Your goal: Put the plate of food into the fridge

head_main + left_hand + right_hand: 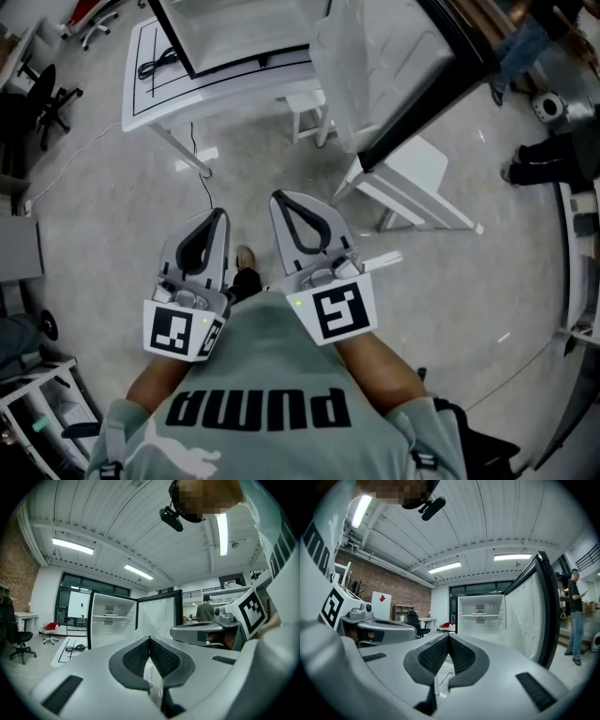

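The white fridge (234, 33) stands ahead with its door (375, 66) swung wide to the right. In the right gripper view the fridge (480, 616) shows a pale flat shape on its shelf; I cannot tell whether it is a plate. No plate of food shows elsewhere. My left gripper (221, 216) and right gripper (277, 197) are held side by side close to my chest, pointing toward the fridge. The left gripper (150, 639) is shut with nothing in it, as is the right gripper (448, 637).
A white floor mat with black lines and a cable (159, 56) lies left of the fridge. A white stool (309, 112) and a white stand (412, 183) sit under the open door. Office chairs (47, 94) are at the left. A person (576, 616) stands beyond the door.
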A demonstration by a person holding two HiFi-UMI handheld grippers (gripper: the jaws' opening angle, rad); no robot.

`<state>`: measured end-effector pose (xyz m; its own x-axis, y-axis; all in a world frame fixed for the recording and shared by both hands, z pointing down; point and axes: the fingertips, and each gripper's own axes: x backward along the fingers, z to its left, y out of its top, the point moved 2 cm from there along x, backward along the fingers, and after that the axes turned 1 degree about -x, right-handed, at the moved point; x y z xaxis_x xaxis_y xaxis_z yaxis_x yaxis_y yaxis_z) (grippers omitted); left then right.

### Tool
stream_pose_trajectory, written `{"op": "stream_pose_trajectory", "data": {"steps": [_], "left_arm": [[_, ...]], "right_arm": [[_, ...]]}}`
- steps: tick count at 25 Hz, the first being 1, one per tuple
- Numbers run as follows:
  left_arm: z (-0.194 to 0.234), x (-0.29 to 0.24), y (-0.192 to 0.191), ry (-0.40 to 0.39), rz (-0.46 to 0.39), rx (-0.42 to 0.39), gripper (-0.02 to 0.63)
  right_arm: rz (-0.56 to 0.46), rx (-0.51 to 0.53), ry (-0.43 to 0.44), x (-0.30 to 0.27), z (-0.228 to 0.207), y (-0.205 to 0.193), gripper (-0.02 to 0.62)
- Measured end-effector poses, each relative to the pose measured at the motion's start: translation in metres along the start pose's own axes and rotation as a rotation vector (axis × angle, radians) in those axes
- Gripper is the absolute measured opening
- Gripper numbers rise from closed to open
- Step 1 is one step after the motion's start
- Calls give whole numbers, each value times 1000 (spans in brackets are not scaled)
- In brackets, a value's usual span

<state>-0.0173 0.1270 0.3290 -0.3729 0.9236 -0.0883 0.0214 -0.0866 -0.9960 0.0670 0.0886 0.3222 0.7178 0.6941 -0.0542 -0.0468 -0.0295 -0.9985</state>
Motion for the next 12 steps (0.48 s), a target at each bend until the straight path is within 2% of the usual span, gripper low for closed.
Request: {"op": "stream_pose_trajectory", "data": {"steps": [12], "left_arm": [[-47,41,-19,60,4,9,5]], "right_arm": [[9,-25,47,60,22,-18,3]]}}
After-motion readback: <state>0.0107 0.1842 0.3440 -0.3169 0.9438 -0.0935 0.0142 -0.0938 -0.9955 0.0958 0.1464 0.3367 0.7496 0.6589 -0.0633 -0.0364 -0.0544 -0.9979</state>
